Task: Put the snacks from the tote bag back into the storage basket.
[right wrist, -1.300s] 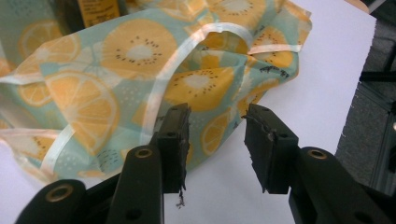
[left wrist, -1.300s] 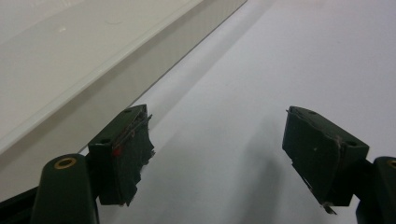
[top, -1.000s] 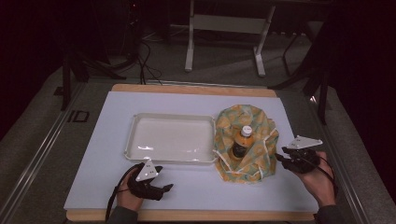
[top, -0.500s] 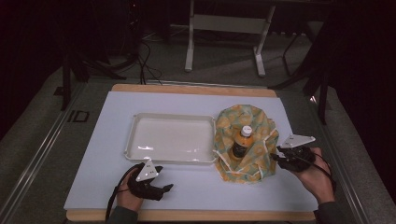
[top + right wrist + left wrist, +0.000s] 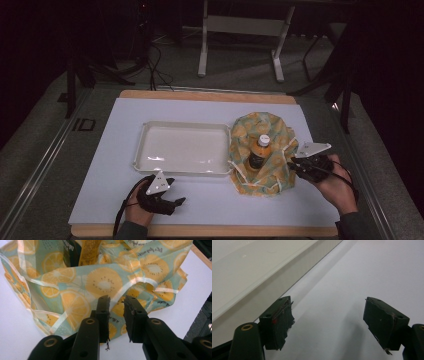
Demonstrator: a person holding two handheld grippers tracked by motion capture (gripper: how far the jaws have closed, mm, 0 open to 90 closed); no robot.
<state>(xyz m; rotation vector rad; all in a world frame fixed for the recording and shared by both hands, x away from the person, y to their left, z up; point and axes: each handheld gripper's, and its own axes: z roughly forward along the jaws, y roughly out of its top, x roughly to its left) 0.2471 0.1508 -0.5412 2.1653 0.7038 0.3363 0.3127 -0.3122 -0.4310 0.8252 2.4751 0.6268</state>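
Work in hand: taking the orange-capped brown drink bottle (image 5: pixel 258 152) out of the lemon-print plastic drawstring bag (image 5: pixel 263 152), probably toward the shallow cream plastic tray (image 5: pixel 181 149).
Done: nothing visible; the bottle stands upright inside the bag, and the tray holds nothing.
Left: grip the bag or the bottle, free the bottle, set it down.
Right gripper (image 5: pixel 117 305): 2 jaws nearly together with a narrow gap, nothing clamped, tips right at the bag's near fold.
Left gripper (image 5: pixel 329 315): jaws wide apart, holding nothing, low over the white table sheet (image 5: pixel 210 200) beside the tray's near wall.
Bottle relative to grippers: just beyond the right one, well apart from the left.
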